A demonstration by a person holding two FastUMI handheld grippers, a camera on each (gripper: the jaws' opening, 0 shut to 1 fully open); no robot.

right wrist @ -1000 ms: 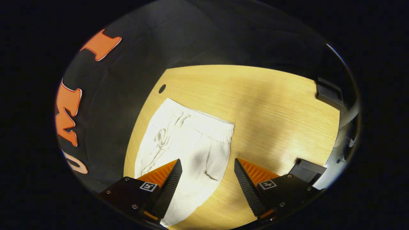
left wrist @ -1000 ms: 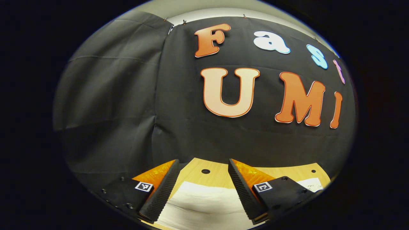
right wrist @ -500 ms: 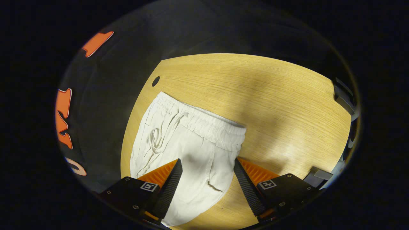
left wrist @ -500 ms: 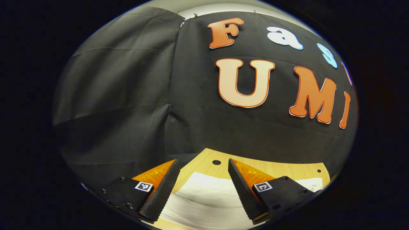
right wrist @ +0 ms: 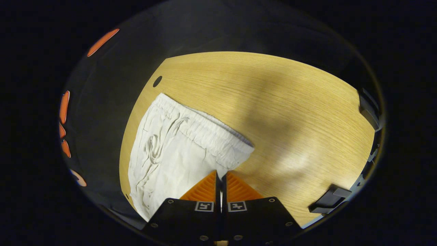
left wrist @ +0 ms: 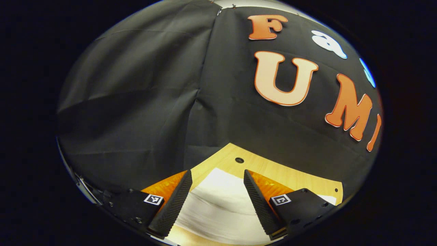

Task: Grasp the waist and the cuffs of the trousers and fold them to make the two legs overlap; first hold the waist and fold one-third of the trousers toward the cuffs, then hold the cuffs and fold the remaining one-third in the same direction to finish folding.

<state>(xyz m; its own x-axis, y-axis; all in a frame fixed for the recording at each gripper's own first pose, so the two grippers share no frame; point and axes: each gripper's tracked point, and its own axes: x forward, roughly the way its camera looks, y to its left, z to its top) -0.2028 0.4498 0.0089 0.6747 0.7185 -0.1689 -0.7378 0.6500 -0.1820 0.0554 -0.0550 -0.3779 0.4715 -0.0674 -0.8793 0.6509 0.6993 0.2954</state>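
White trousers [right wrist: 177, 150] lie flat on the wooden table [right wrist: 290, 112], their elastic waistband [right wrist: 205, 131] turned toward the round hole [right wrist: 157, 81] in the tabletop. Your right gripper [right wrist: 220, 176] has its jaws pressed together at the trouser edge just below the waistband's near corner; the fabric looks pinched there, though the contact itself is hidden behind the fingers. Your left gripper [left wrist: 217, 177] hangs with its fingers spread, above the white cloth [left wrist: 222, 205] near the hole [left wrist: 239, 160] as its own view shows it, touching nothing.

The step in hand seems to be taking hold for the first fold, the one that lays one leg over the other. To do it well, confirm that the right pinch has caught both layers, not just the top one. Bring the left gripper down onto the cuff end on the same side of the trousers as the right grip, and close it before you lift. Raise both ends together and evenly, keeping the fabric taut between them. Carry the edge across toward the far side seam, away from the hole. Set it down with the seams aligned.
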